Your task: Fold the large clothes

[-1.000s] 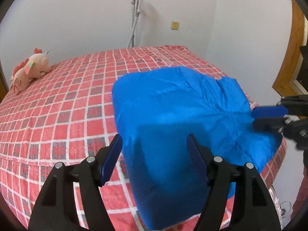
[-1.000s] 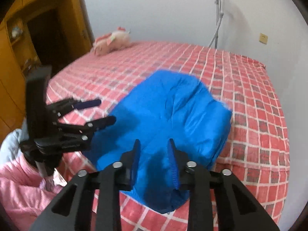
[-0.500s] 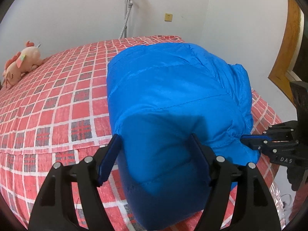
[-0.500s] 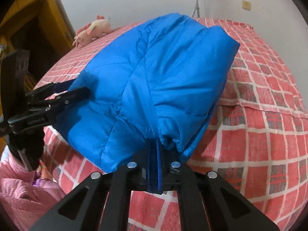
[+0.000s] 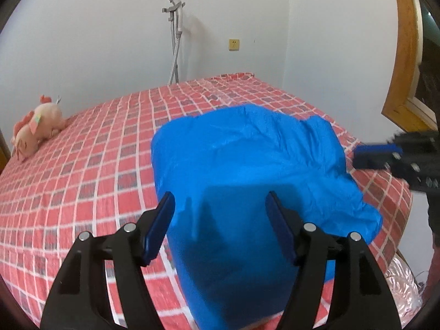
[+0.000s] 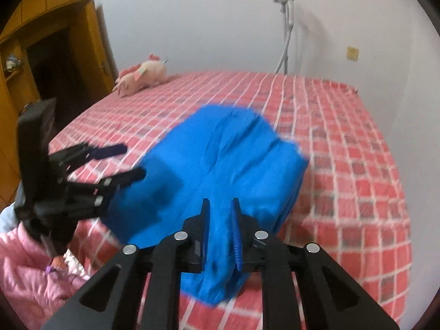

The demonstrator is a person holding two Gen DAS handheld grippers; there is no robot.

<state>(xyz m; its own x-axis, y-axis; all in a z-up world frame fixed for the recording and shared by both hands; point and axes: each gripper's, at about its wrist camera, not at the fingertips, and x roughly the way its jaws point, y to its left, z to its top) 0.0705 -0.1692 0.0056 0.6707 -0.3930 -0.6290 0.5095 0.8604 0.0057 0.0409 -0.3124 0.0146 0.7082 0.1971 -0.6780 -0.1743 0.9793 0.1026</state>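
Observation:
A folded bright blue padded jacket (image 5: 247,170) lies on the near corner of the bed; it also shows in the right wrist view (image 6: 220,162). My left gripper (image 5: 220,200) is open, its fingers wide apart above the jacket's near edge, holding nothing. My right gripper (image 6: 220,206) has its fingers a small gap apart over the jacket's near edge; blue fabric shows between them, but I cannot tell if they touch it. The right gripper also shows in the left wrist view (image 5: 368,155) beside the jacket's right edge.
The bed has a red checked sheet (image 5: 82,170). A pink plush toy (image 5: 35,129) lies at its far left. A crutch (image 5: 176,35) leans on the white wall. A pink garment (image 6: 30,269) lies beside the bed. A wooden wardrobe (image 6: 41,55) stands at the left.
Half a second ago the right gripper was shut on the jacket's edge and the jacket was lifted close to both cameras. Now the jacket lies lower on the bed, the right fingers are parted, and both grippers are pulled back.

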